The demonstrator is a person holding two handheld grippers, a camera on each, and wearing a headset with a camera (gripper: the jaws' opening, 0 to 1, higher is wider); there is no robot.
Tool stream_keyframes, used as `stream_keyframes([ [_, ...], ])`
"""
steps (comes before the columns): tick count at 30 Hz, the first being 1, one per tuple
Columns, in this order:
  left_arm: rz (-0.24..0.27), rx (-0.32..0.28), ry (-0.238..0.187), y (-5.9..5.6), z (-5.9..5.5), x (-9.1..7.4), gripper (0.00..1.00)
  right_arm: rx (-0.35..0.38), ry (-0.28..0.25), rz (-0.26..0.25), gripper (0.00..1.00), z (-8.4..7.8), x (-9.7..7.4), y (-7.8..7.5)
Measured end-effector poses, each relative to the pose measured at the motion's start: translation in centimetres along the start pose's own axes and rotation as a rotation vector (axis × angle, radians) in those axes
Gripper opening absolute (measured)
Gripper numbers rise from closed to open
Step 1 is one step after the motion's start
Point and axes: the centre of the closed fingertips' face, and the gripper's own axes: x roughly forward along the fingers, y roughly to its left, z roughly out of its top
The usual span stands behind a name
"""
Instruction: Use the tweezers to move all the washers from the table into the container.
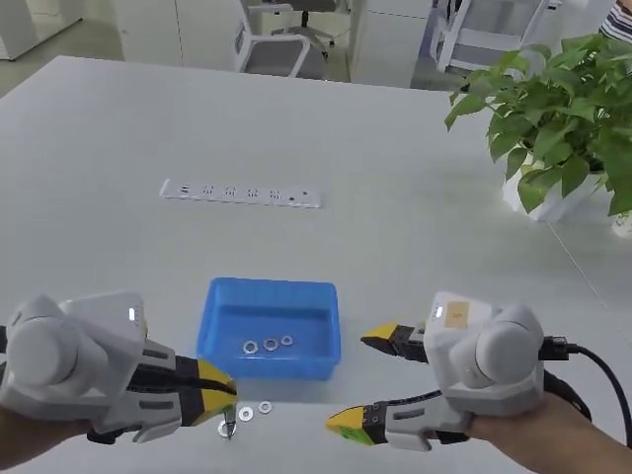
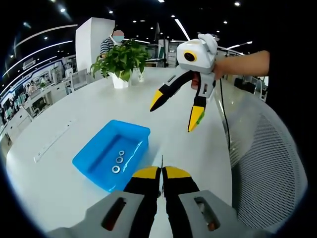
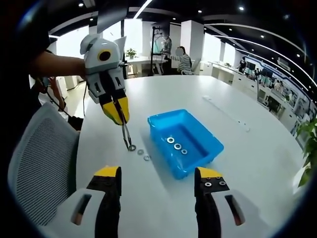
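Steel tweezers (image 3: 126, 136) hang from the left gripper (image 3: 119, 111), whose yellow-tipped fingers (image 2: 147, 174) are pressed together on their upper end. Their long axis runs steeply downward, with the tips on the table (image 1: 415, 227) at a washer (image 3: 132, 147), just in front of the near wall of the blue plastic container (image 1: 267, 367). Whether the tips actually pinch that washer cannot be told. Two loose washers (image 3: 147, 158) lie flat just beside it, between the tweezers and the container. The container is open-topped, with a long side towards the person, and holds three washers (image 1: 271, 345) in a short row on its floor. The right gripper (image 1: 351, 380) hovers near the container's right end, its fingers spread wide and holding nothing.
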Motion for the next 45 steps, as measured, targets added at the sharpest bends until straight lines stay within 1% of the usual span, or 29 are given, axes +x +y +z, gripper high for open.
stream_keyframes([
  [6,-0.013,0.011,0.009,0.0,-0.2,-0.1,0.06,-0.025,0.000,0.050,0.56,0.0,1.0,0.8],
  [13,-0.027,0.022,0.021,0.0,-0.3,-0.2,0.06,-0.083,-0.004,0.111,0.50,0.2,2.1,1.6],
  [14,-0.030,0.023,0.022,0.0,-0.4,-0.2,0.06,-0.096,-0.007,0.126,0.49,0.2,2.3,1.8],
  [18,-0.042,0.032,0.031,0.0,-0.4,-0.2,0.06,-0.131,0.001,0.162,0.45,0.3,3.0,2.2],
  [22,-0.054,0.037,0.039,0.2,-0.6,-0.2,0.06,-0.177,0.000,0.203,0.41,0.6,3.9,2.5],
  [24,-0.059,0.038,0.043,0.1,-0.6,-0.3,0.06,-0.196,-0.006,0.222,0.39,1.0,4.3,2.7],
  [29,-0.072,0.042,0.051,0.0,-0.6,-0.3,0.06,-0.207,-0.016,0.266,0.36,1.5,5.2,3.0],
  [34,-0.086,0.047,0.055,-0.1,-0.5,-0.2,0.06,-0.225,-0.012,0.325,0.32,1.6,6.1,3.8],
  [38,-0.090,0.050,0.060,-0.1,-0.4,-0.1,0.06,-0.263,0.003,0.363,0.29,1.5,6.9,4.6],
  [45,-0.104,0.061,0.070,-0.2,-0.3,-0.1,0.06,-0.310,-0.004,0.403,0.23,2.2,8.2,5.7],
])
